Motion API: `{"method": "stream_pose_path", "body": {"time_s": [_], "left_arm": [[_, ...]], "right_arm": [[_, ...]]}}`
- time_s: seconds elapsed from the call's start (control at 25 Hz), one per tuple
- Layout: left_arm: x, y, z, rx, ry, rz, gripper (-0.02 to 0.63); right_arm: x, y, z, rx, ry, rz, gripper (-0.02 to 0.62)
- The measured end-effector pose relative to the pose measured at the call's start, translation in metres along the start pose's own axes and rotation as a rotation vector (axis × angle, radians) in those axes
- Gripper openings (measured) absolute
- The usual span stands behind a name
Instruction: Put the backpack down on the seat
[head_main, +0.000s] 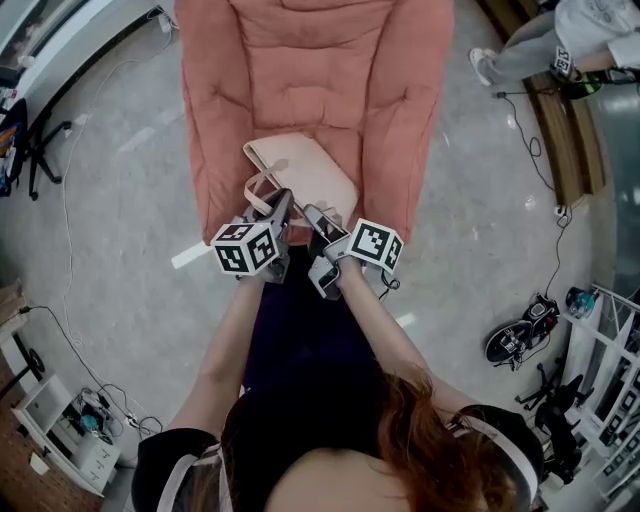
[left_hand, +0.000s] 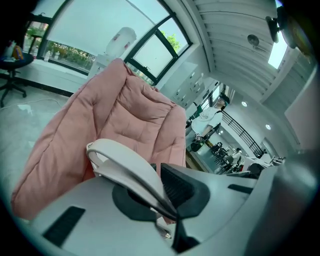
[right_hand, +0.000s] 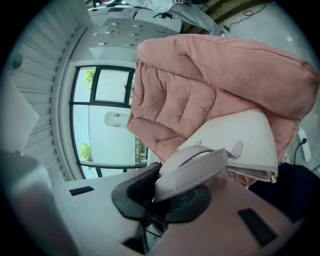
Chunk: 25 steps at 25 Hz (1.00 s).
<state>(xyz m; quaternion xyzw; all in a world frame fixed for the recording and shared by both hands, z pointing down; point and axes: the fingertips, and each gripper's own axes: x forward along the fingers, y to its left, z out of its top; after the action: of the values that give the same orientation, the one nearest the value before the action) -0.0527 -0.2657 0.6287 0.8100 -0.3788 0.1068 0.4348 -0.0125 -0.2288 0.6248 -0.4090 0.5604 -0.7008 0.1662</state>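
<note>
While the left gripper (left_hand: 165, 192) and right gripper (right_hand: 167, 192) clamp its pale straps (right_hand: 195, 170) steady, the cream backpack (head_main: 305, 170) lies at the pink quilted seat's (head_main: 310, 80) front edge.

Pink padded seat (head_main: 310, 90) standing on grey floor (head_main: 120, 200); beige backpack (head_main: 305, 170) lying at seat's front edge.

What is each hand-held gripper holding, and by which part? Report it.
The cream backpack: the left hand-held gripper is shut on one strap, and the right hand-held gripper on the other strap.
</note>
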Motion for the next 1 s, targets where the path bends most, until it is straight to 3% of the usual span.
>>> {"method": "stream_pose_path", "body": {"time_s": [0.08, 0.12, 0.16, 0.24, 0.36, 0.52, 1.0], "left_arm": [[-0.004, 0.005, -0.003, -0.052, -0.014, 0.014, 0.036], [-0.005, 0.008, -0.005, -0.081, -0.019, 0.027, 0.131], [-0.006, 0.012, -0.008, -0.105, -0.02, 0.046, 0.247], [-0.01, 0.02, -0.013, -0.127, -0.013, 0.093, 0.275], [-0.018, 0.03, -0.027, -0.127, 0.036, 0.162, 0.288], [-0.03, 0.036, -0.047, -0.174, 0.106, 0.175, 0.29], [-0.082, 0.048, -0.088, -0.223, 0.101, 0.301, 0.291]], "right_arm": [[-0.001, -0.004, -0.005, 0.039, 0.011, 0.008, 0.065], [-0.001, -0.004, -0.008, 0.063, 0.021, 0.019, 0.183], [-0.002, -0.004, -0.011, 0.087, 0.033, 0.031, 0.244], [-0.003, -0.007, -0.015, 0.122, 0.051, 0.043, 0.264], [-0.005, -0.011, -0.022, 0.137, 0.079, 0.043, 0.268], [-0.007, -0.014, -0.034, 0.171, 0.11, 0.044, 0.268], [-0.025, -0.035, -0.082, 0.211, 0.194, -0.001, 0.268]]}}
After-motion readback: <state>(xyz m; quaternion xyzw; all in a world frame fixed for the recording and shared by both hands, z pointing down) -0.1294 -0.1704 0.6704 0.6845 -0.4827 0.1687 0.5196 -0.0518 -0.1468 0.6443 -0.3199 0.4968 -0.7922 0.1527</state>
